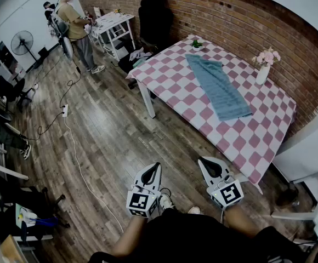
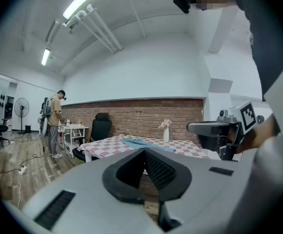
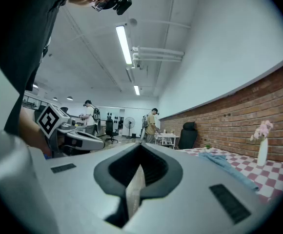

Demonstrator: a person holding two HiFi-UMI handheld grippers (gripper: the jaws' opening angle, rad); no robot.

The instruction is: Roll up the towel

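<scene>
A blue-grey towel [image 1: 218, 87] lies flat and unrolled along the middle of the table with the pink-and-white checked cloth [image 1: 175, 86]. In the left gripper view the towel [image 2: 142, 143] shows far off, and in the right gripper view it [image 3: 228, 168] lies at the right. Both grippers are held low, close to my body and well short of the table. My left gripper [image 1: 155, 166] is shut with nothing in it. My right gripper [image 1: 202, 161] is shut too and empty. Each gripper shows in the other's view, left gripper [image 3: 78, 139] and right gripper [image 2: 214, 127].
A white vase of pink flowers [image 1: 263, 67] stands by the brick wall, a small green plant [image 1: 196, 44] at the table's far corner. A black office chair [image 1: 154, 16] sits behind the table. A person [image 1: 79, 29] stands at a white cart [image 1: 114, 29]. A cable [image 1: 79, 163] crosses the wooden floor.
</scene>
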